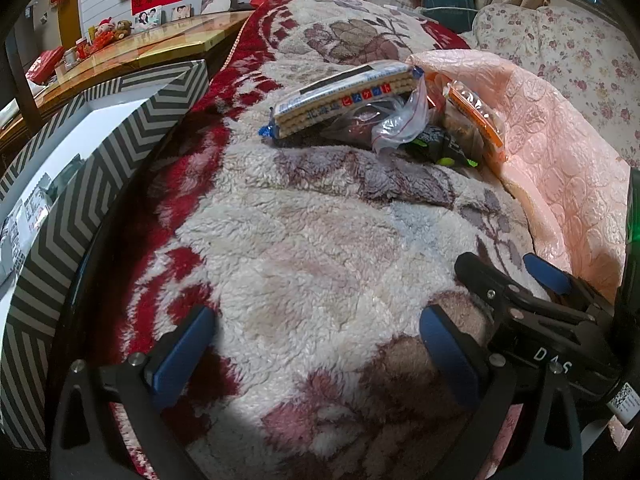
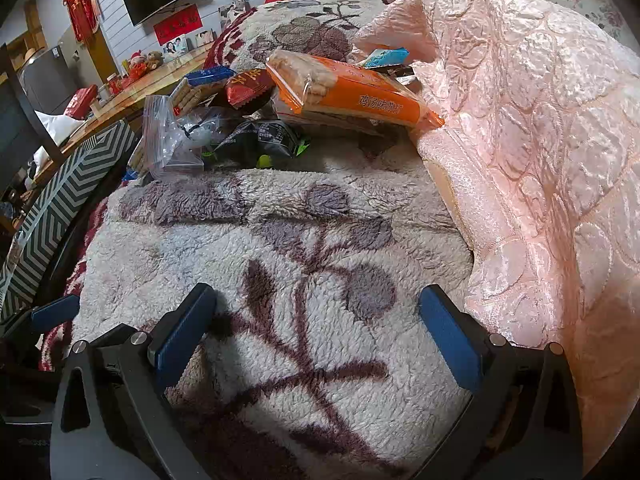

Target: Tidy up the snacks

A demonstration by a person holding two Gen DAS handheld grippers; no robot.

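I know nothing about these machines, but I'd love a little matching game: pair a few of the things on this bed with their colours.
Things:
1. cracker pack
2. quilt
3. storage box
4. zip bag

Colours:
A. pale pink
B. clear with a red strip
C. orange
D. grey and white chevron stripes

Pairs: 1-C, 2-A, 3-D, 4-B

both grippers hover low with jaws spread wide and nothing between them; the right gripper (image 1: 516, 276) sits just beside the left gripper (image 1: 316, 340).
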